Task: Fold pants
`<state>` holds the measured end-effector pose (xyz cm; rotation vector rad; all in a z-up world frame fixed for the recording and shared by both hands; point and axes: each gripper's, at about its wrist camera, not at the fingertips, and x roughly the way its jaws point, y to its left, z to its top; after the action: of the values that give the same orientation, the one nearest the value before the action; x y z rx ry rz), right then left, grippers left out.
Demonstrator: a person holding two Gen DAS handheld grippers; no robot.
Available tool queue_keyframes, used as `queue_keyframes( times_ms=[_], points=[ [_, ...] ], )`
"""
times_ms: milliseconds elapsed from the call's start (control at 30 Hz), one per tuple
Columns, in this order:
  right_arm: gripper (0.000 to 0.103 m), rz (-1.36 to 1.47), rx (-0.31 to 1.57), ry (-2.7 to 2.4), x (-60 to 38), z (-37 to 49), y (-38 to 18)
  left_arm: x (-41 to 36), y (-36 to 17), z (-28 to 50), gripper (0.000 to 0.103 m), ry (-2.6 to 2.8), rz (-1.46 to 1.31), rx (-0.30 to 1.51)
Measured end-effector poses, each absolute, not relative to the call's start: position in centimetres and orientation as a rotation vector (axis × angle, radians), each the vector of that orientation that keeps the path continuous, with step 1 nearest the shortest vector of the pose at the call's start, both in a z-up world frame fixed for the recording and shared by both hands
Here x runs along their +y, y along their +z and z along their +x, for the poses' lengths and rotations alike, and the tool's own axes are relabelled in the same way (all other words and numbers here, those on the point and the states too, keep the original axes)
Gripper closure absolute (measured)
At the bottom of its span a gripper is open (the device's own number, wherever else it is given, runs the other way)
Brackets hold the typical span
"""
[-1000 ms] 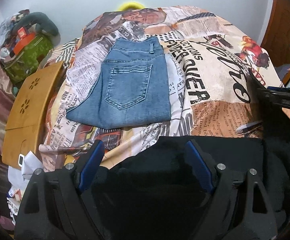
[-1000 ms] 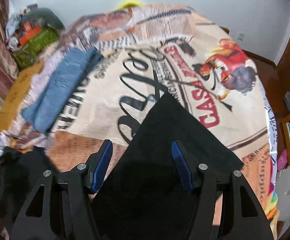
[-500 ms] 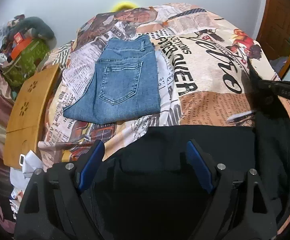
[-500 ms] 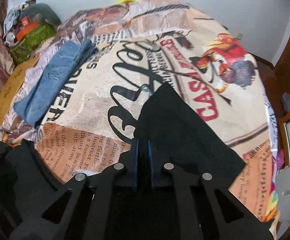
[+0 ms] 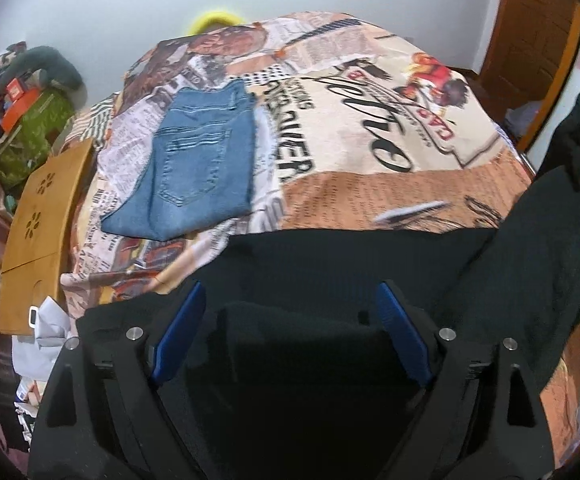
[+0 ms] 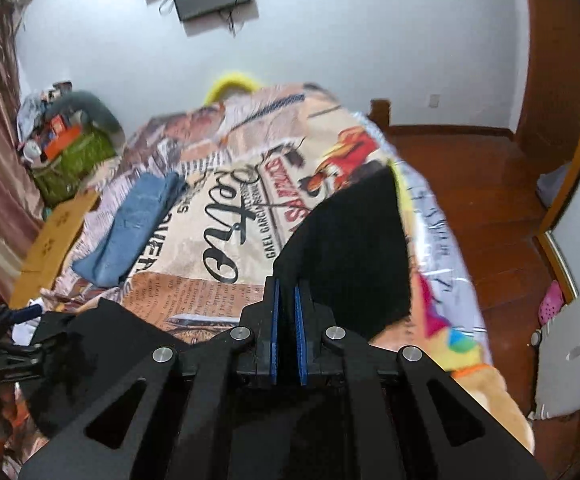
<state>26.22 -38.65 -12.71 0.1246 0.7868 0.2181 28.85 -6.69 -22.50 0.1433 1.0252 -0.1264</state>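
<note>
Black pants (image 5: pixel 330 264) lie across the near edge of the printed bed cover (image 5: pixel 370 184). My left gripper (image 5: pixel 290 332) is open, its blue pads straddling the black cloth beneath. My right gripper (image 6: pixel 286 312) is shut on a corner of the black pants (image 6: pixel 354 248) and holds that part lifted off the bed. In the left wrist view the raised black cloth (image 5: pixel 546 248) hangs at the right with the right gripper's tip above it.
Folded blue jeans (image 5: pixel 198 168) lie on the far left of the bed; they also show in the right wrist view (image 6: pixel 130 228). A wooden board (image 5: pixel 42 224) and a green bag (image 5: pixel 30 136) stand at the left. Wooden floor (image 6: pixel 490 184) lies to the right.
My right gripper closed on the black pants and lifted that corner up from the bed. My left gripper stayed open over the pants and rose slightly.
</note>
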Motion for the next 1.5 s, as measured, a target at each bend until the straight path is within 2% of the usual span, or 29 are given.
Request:
queue_keyframes(
  times_ms=[200, 567, 667, 733, 800, 933, 1167, 1333, 1467, 1500],
  points=[
    [0.097, 0.159, 0.752, 0.207, -40.9, 20.6, -12.8, -9.6, -22.9, 27.1, 0.015, -0.173, 0.208, 1.037],
    [0.095, 0.282, 0.961, 0.126, -43.0, 15.7, -22.5, -11.2, -25.6, 25.4, 0.015, -0.214, 0.212, 1.122],
    [0.088, 0.309, 1.008, 0.11, -43.4, 15.2, -23.9, -10.9, -25.7, 25.2, 0.015, -0.201, 0.204, 1.119],
    [0.077, 0.313, 1.027, 0.081, -43.7, 14.9, -24.1, -10.3, -25.3, 25.1, 0.015, -0.186, 0.192, 1.102],
    [0.061, 0.31, 1.019, 0.046, -44.1, 14.4, -23.7, -9.5, -24.7, 25.1, 0.015, -0.171, 0.179, 1.085],
    [0.058, 0.288, 0.978, 0.009, -44.6, 13.6, -21.9, -6.4, -22.7, 25.0, 0.015, -0.118, 0.139, 1.018],
    [0.045, 0.224, 0.845, -0.001, -42.9, 14.4, -17.1, 0.9, -18.5, 24.6, 0.013, 0.018, 0.061, 0.884],
    [0.045, 0.136, 0.754, 0.058, -39.1, 16.4, -13.6, 6.7, -16.4, 23.9, 0.008, 0.137, 0.058, 0.821],
    [0.032, 0.095, 0.688, 0.141, -35.3, 18.2, -11.5, 11.3, -15.8, 23.5, 0.004, 0.212, 0.058, 0.81],
    [0.032, 0.082, 0.677, 0.169, -34.1, 18.6, -11.1, 12.3, -16.0, 23.4, 0.004, 0.228, 0.059, 0.812]
  ],
)
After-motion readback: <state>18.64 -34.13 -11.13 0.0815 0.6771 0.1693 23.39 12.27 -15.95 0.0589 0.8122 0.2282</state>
